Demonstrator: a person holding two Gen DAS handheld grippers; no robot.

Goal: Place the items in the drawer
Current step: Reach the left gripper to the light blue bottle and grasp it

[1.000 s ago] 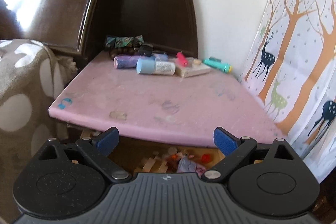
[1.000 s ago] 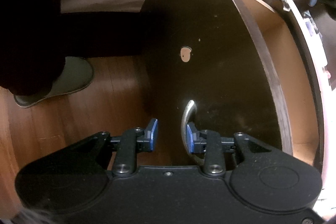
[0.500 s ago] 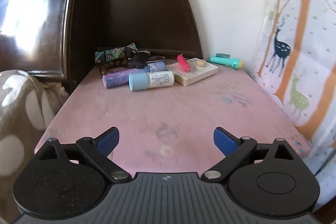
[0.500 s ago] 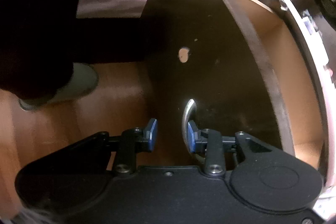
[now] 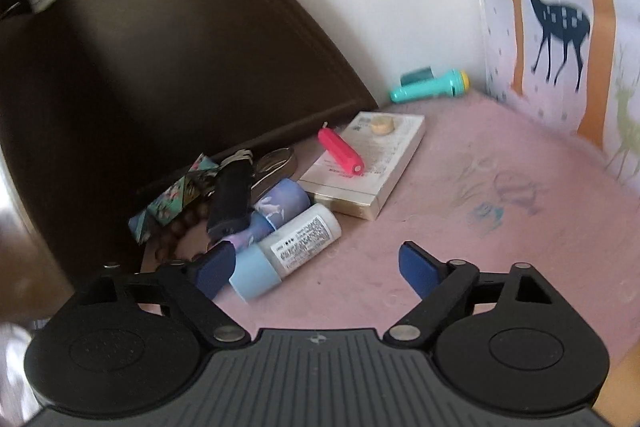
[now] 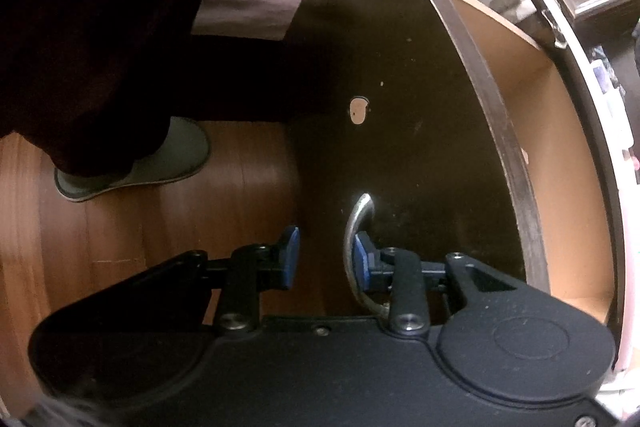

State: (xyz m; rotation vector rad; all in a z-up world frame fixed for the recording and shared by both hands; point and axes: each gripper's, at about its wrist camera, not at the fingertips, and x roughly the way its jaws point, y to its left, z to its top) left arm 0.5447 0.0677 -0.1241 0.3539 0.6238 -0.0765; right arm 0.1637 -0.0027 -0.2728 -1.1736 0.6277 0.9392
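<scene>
Blue-padded left gripper [image 5: 314,267], fingers spread, has moved nearer the white bottle [image 5: 290,247]; right gripper [image 6: 322,259] stays parted beside the drawer handle [image 6: 354,247].

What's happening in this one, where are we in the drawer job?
The left hand-held gripper hangs open over the pink tabletop, facing a cluster of small items; the white bottle with the blue cap lies nearest. Nothing is picked up yet. The right hand-held gripper is at the metal handle of the dark drawer front, one finger hooked behind it, jaws not closed. The drawer stands pulled out.
</scene>
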